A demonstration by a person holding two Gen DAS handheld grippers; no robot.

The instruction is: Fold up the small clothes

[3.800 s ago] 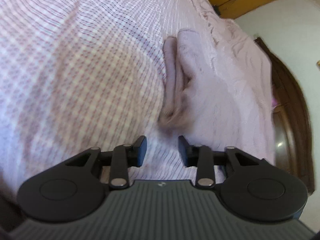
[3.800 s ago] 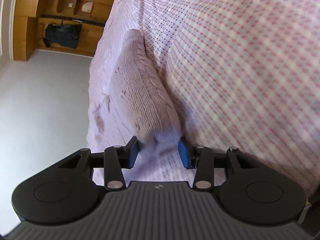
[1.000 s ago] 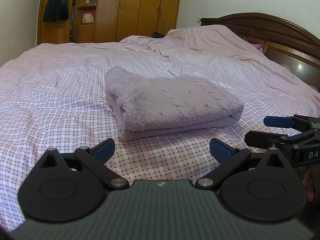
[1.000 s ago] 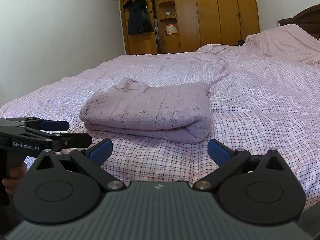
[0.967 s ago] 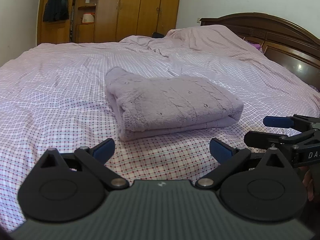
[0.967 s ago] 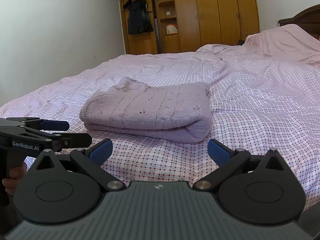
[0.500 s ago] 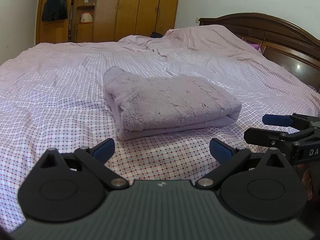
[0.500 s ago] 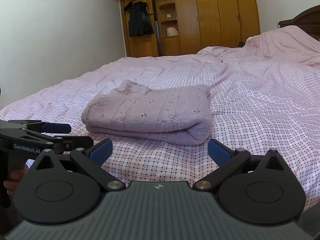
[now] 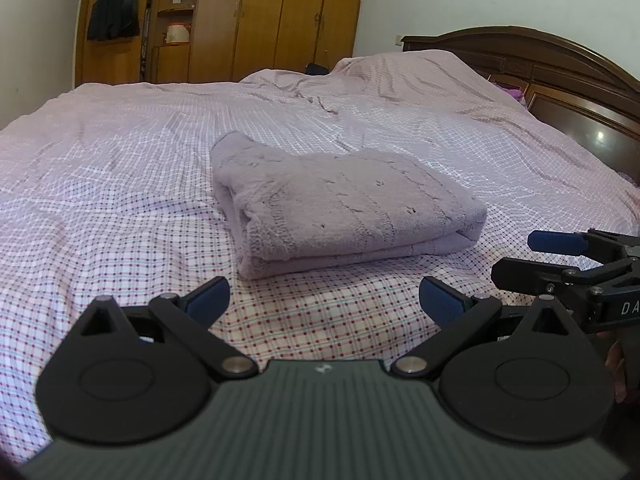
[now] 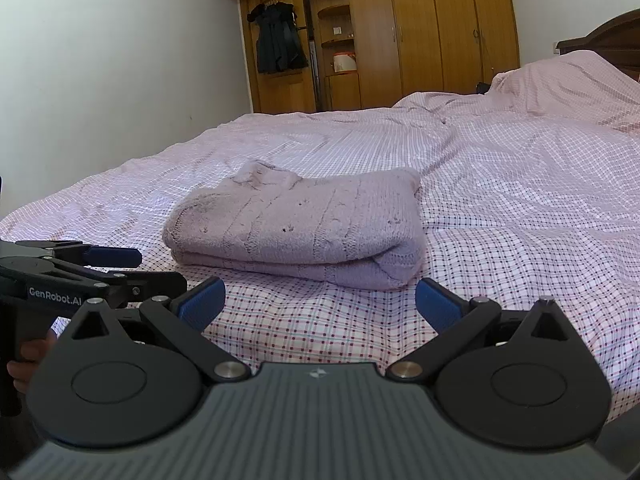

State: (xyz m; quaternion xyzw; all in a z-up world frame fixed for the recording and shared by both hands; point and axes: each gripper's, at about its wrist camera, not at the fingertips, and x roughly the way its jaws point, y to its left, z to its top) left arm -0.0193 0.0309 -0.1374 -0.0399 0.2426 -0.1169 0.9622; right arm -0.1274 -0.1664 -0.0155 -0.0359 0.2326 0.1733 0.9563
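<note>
Our left claw [image 9: 325,301] is spread wide and holds nothing; our right claw [image 10: 320,301] is equally wide and empty. Both hang low over the bed [image 9: 120,184], apart from the sweater [image 9: 340,208]. The sweater lies folded at twelve o'clock from each claw, flat on the checked sheet. At three o'clock in the left view sits the right claw, with what may be a hand [image 9: 618,364] behind it.
</note>
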